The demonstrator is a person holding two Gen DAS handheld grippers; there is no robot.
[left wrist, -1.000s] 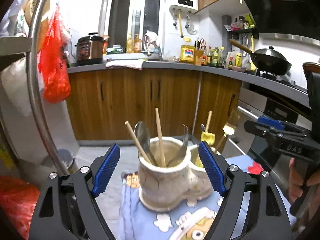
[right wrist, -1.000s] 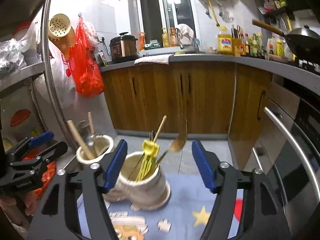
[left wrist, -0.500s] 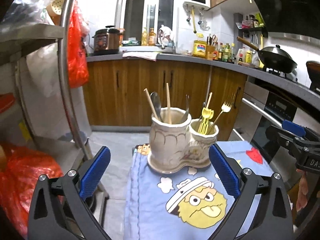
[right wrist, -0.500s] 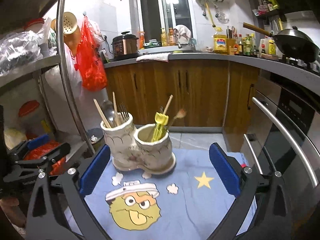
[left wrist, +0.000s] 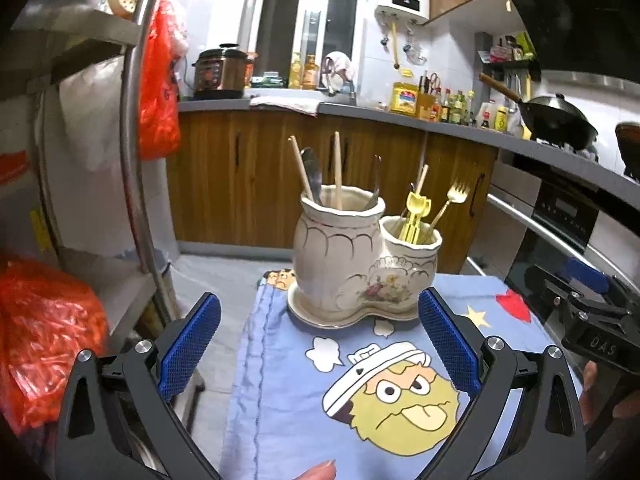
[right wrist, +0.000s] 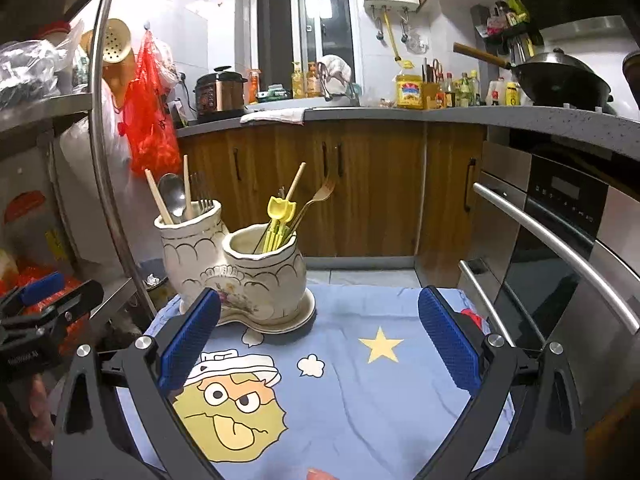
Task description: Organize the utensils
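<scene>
A cream two-pot ceramic utensil holder stands at the far end of a blue cartoon cloth. The taller pot holds wooden chopsticks, a steel spoon and a steel fork. The shorter pot holds yellow picks, a chopstick and a gold fork. My left gripper is open and empty, in front of the holder. My right gripper is open and empty, to the holder's right; it also shows at the right edge of the left wrist view.
A steel rack with a curved post and red bags stands left of the table. An oven with a bar handle is at the right. Wooden cabinets under a crowded counter lie behind.
Both grippers have pulled back and away from the holder, which now looks smaller and farther. Both stay open and empty. The holder and its utensils have not moved.
</scene>
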